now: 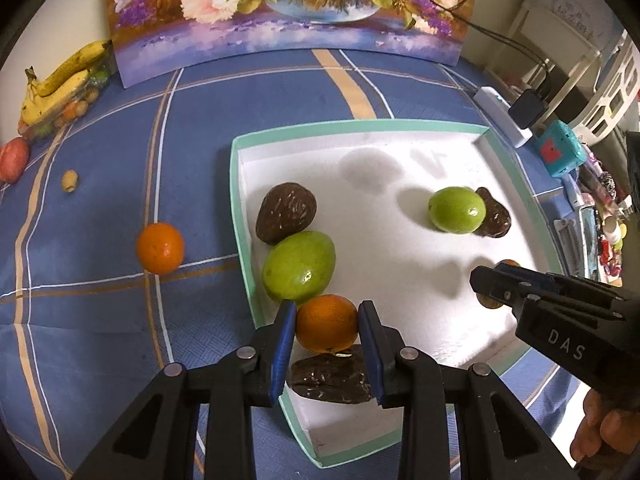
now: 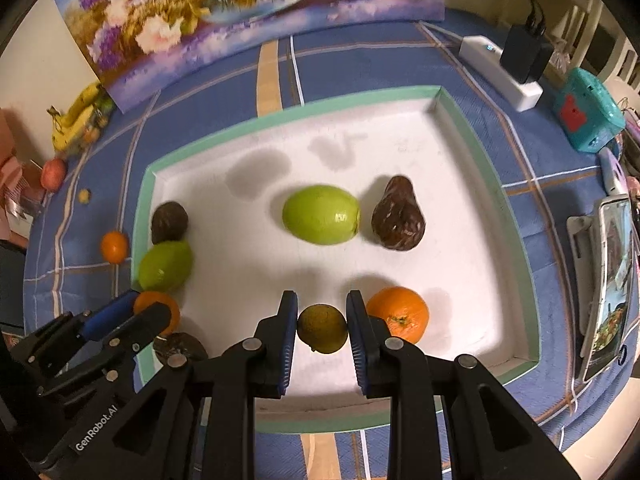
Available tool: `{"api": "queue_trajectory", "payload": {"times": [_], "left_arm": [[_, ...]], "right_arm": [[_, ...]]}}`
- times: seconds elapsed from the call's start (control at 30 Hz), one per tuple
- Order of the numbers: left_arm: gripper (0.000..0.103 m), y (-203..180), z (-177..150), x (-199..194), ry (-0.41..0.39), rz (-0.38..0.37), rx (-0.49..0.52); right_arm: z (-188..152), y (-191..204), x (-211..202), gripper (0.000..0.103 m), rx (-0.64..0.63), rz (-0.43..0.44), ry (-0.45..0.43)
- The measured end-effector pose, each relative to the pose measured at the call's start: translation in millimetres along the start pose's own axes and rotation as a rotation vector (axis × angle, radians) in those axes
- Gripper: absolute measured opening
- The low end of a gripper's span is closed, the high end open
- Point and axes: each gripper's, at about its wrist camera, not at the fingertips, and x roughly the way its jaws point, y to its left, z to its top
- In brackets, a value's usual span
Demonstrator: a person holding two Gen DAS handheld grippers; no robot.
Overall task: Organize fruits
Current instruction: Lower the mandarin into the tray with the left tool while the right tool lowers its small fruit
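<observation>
Between the right jaws, yellow-green fruit (image 2: 322, 329), stem-end down.

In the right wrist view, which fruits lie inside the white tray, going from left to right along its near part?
Orange in the left claw → small dull-green fruit in the right claw → orange with the stem mark.

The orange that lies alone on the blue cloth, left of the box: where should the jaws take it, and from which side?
Probably from above, across the widest middle of the orange. It is round, so no side grips better than another, and it sits apart on the cloth with free space all around. The box wall stands to its right, but not close enough to block the jaws.
</observation>
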Motion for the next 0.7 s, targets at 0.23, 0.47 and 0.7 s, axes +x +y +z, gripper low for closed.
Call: {"api": "queue_trajectory", "payload": {"times": [0.23,0.47,0.7], "left_arm": [[0.034,1.4,-0.7,9.0,0.019,0.006,-0.010],[0.035,1.7,-0.1,9.0,0.024,0.007,-0.012],[0.036,-0.3,1.7,7.7,0.036,-0.002,-0.002]], "right_arm": [[-1.9,-2.6,18.1,0.026,-0.003,-0.017,0.048],[-2.6,-0.5,22.2,0.026,-0.018,-0.015,0.058],[0.5,5.9,22.0,0.026,-0.020,-0.023,0.060]]}}
